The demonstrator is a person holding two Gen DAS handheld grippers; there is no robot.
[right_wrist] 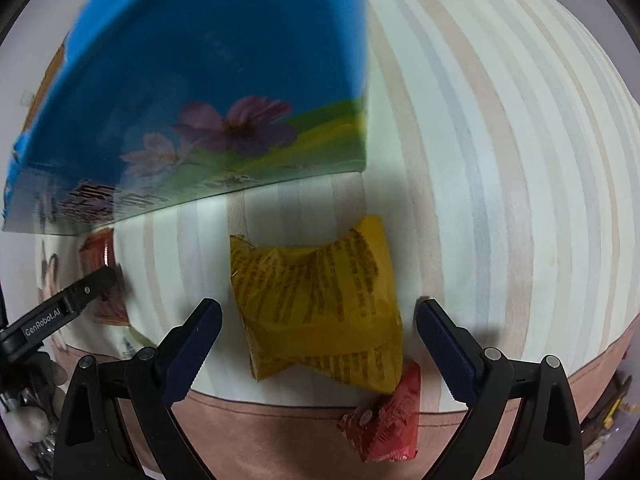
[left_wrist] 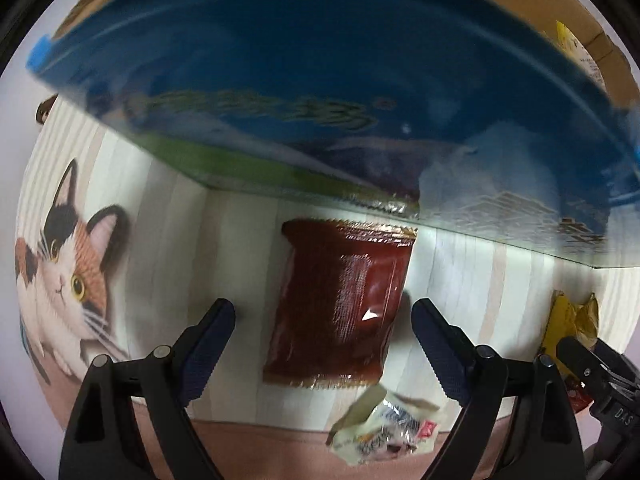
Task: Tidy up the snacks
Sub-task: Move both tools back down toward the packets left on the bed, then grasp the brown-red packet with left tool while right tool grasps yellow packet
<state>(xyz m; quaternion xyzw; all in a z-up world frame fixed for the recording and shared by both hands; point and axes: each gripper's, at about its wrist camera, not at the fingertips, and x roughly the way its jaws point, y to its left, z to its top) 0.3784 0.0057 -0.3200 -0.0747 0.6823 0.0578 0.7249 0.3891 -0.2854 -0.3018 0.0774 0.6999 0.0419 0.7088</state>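
Observation:
In the left wrist view my left gripper (left_wrist: 323,312) is open, its fingers on either side of a dark red snack packet (left_wrist: 340,304) lying flat on the striped cloth. A small white wrapped snack (left_wrist: 372,428) lies below it. In the right wrist view my right gripper (right_wrist: 319,312) is open around a crumpled yellow snack packet (right_wrist: 320,304). A small red packet (right_wrist: 384,420) lies just below it. The dark red packet (right_wrist: 104,276) and the left gripper's finger (right_wrist: 84,292) show at the left. The yellow packet (left_wrist: 568,320) shows at the left view's right edge.
A large blue box with flower and grass print (left_wrist: 320,88) (right_wrist: 208,96) stands right behind both packets. Brown cardboard (left_wrist: 560,8) shows behind it. The striped tablecloth (right_wrist: 500,160) has a cat picture (left_wrist: 68,256) at the left and a pink border near me.

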